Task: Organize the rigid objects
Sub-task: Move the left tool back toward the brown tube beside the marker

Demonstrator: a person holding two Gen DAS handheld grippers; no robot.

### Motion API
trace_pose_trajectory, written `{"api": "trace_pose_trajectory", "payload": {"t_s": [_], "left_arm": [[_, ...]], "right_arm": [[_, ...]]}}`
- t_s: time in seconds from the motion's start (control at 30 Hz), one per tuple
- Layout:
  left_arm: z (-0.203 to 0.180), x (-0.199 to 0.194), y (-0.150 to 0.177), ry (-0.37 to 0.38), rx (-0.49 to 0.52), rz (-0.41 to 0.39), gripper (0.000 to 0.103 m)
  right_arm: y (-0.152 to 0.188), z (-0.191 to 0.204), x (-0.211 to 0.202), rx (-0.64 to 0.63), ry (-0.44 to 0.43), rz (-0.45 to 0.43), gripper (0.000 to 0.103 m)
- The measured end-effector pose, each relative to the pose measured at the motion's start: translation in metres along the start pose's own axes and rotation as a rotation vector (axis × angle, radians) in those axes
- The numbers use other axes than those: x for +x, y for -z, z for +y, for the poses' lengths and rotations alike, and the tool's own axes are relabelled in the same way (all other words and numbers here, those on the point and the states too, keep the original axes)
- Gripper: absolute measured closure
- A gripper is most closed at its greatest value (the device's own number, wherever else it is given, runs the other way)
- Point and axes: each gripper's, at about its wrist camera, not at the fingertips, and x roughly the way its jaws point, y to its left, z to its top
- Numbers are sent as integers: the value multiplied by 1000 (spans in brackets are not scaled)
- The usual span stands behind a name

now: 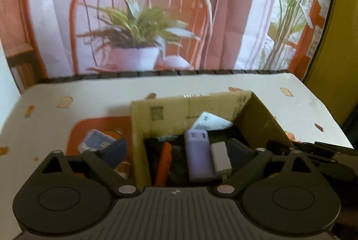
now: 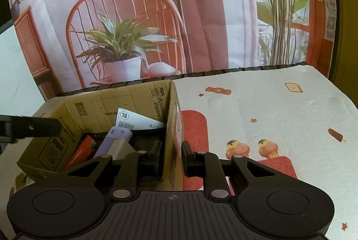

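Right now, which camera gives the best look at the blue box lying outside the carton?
The left wrist view. It shows the blue box on the cloth, left of the carton, though blurred and partly behind a finger. In the right wrist view the carton hides it completely.

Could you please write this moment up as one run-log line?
right gripper: straddling right wall of cardboard box, not clamped | left gripper: open above box | box holds: purple case, orange item, white card
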Motion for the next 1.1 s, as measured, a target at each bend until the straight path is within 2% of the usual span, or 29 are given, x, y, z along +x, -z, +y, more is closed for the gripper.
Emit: {"api": "trace_pose_trajectory", "payload": {"t_s": [0.2,0.4,0.63,0.67,0.87,0.93,1.1], "left_arm": [[7,-13,4,-24,9,14,0],[21,-20,12,-70,-13,49,0],[37,-25,24,-203,9,81,0],[43,-27,27,-211,-6,69,0],[89,-37,43,-86,-230,58,0],[100,-42,49,-65,-293,39,0],[112,-48,57,-134,-295,24,0]], "right_arm": [[0,0,-2,-2,-3,-2,85],[0,2,-5,-7,-3,-2,85],[1,3,-5,-8,-3,0,85],[1,3,-4,-9,-3,0,84],[2,3,-5,-11,-1,1,84],[1,4,-5,-11,0,1,84],[1,4,-5,-11,0,2,84]]}}
